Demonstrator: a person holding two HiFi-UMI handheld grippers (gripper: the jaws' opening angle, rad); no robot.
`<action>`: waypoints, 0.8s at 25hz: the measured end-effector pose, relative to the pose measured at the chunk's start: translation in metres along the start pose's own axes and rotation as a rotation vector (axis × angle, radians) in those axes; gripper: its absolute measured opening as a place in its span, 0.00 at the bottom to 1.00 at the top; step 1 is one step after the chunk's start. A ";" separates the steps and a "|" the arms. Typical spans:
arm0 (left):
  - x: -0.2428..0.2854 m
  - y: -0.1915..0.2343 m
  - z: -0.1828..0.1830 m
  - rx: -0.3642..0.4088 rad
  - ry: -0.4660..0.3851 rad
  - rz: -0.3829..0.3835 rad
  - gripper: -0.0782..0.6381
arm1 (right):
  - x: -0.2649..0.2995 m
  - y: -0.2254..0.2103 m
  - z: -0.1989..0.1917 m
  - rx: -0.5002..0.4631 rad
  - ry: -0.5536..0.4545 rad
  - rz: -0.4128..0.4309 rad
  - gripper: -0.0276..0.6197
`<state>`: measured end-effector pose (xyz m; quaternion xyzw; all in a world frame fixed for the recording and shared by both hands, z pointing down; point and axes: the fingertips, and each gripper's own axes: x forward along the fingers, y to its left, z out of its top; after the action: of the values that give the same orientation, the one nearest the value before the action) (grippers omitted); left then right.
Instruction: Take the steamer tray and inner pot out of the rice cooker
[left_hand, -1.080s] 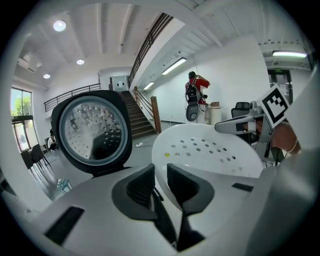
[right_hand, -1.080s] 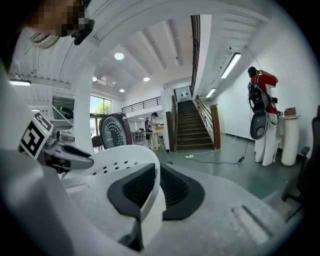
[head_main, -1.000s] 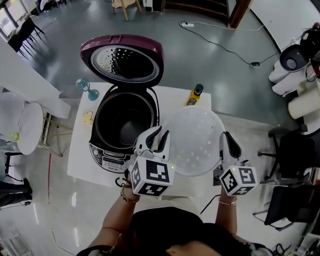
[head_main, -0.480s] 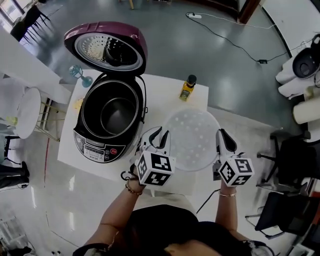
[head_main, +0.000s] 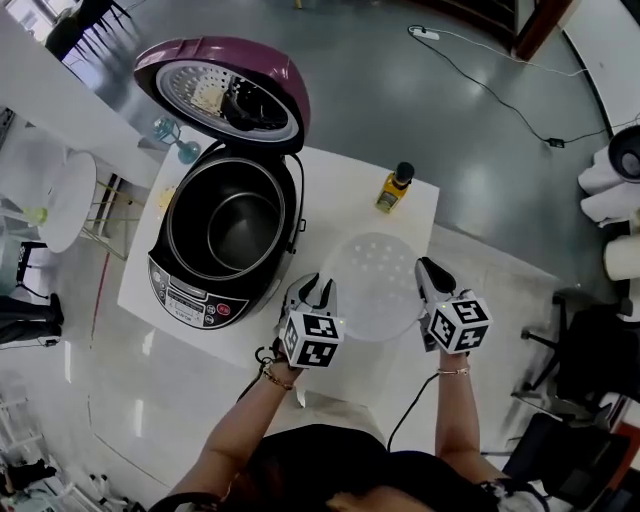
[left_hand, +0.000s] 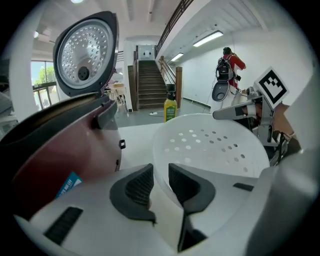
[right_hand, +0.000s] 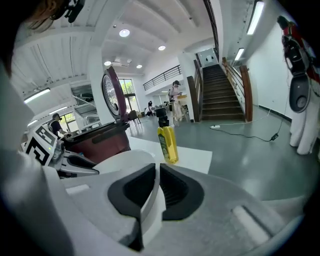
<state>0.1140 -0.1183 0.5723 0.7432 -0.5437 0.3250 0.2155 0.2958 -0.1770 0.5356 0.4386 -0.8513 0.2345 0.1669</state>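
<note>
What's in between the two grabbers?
The white steamer tray, in the head view. The right gripper pinches its rim; the left gripper is opening its jaws, rim between them.

I have both arms stretched forward and down, left forearm (head_main: 245, 425) and right forearm (head_main: 452, 420) side by side. My left gripper (head_main: 317, 287), white-bodied with dark ribbed pads, tilts steeply down. Its jaws are opening with the rim of the white perforated plastic steamer tray (head_main: 370, 285) between them, the pads seemingly just touching it. My right gripper (head_main: 428, 270), the same build, is clamped tight on the opposite rim.
</note>
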 end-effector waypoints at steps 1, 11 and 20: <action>0.004 0.002 -0.003 -0.015 0.003 0.014 0.24 | 0.008 -0.001 -0.001 -0.006 0.002 0.024 0.09; 0.036 0.020 -0.030 -0.140 0.062 0.092 0.27 | 0.091 -0.007 -0.008 -0.091 0.079 0.237 0.09; 0.054 0.031 -0.032 -0.179 0.081 0.115 0.28 | 0.130 -0.012 -0.009 -0.117 0.100 0.318 0.09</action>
<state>0.0876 -0.1427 0.6322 0.6747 -0.6032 0.3169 0.2839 0.2342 -0.2648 0.6098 0.2756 -0.9129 0.2297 0.1948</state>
